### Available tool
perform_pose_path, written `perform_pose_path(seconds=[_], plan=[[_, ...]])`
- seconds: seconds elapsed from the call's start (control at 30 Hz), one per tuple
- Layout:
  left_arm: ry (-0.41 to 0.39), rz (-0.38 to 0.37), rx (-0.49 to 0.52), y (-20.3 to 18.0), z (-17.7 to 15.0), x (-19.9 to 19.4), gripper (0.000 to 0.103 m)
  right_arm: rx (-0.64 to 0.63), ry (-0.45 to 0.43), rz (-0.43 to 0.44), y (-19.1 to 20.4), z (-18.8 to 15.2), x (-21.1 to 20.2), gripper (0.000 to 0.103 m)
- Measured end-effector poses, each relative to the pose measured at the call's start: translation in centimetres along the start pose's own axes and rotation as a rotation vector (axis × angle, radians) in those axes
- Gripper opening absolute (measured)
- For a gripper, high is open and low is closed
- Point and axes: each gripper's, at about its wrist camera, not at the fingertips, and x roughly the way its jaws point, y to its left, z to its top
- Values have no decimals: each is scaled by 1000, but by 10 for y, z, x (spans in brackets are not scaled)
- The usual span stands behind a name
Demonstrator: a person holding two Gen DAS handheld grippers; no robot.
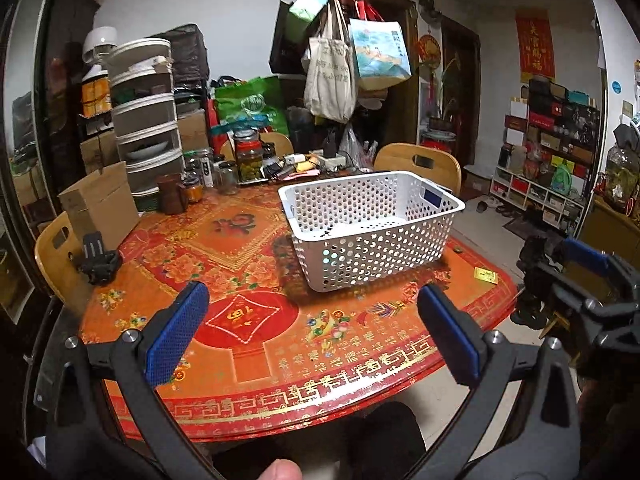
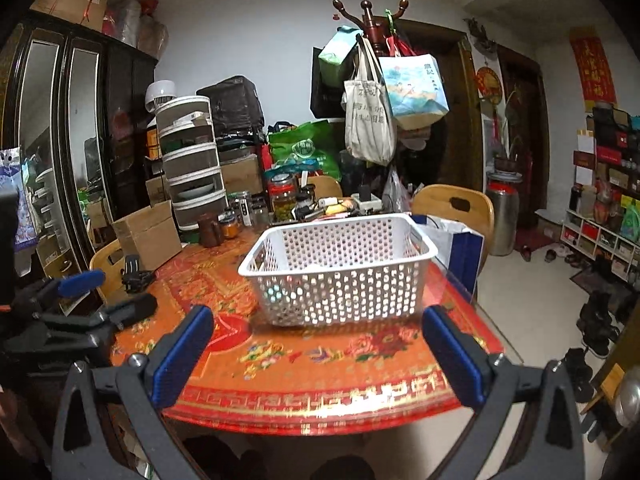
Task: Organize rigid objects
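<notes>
A white perforated plastic basket [image 1: 372, 236] stands on the red patterned table [image 1: 248, 344]; it also shows in the right wrist view [image 2: 340, 272]. Some things lie inside it, seen only dimly through the holes. My left gripper [image 1: 312, 332] is open and empty, held above the table's near edge, short of the basket. My right gripper [image 2: 316, 354] is open and empty, also short of the basket; it shows at the right edge of the left wrist view [image 1: 568, 276]. A black mount [image 1: 98, 260] lies at the table's left edge. A small yellow card [image 1: 485, 275] lies right of the basket.
A cardboard box [image 1: 100, 204], a brown pot [image 1: 172, 194], jars [image 1: 248, 156] and small clutter crowd the table's far side. Wooden chairs [image 1: 418, 164] stand around it. A coat rack with bags [image 1: 340, 64] stands behind. Shelves [image 1: 552, 152] line the right wall.
</notes>
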Motion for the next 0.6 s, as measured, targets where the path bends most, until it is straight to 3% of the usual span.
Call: perform_pose_path(seconds=[0.33, 0.6], plan=[[-1, 21, -21, -4, -18, -30, 103, -80, -79, -54, 30, -7, -26, 103], [-35, 61, -45, 5, -12, -47, 103, -87, -51, -18, 47, -3, -21, 103]])
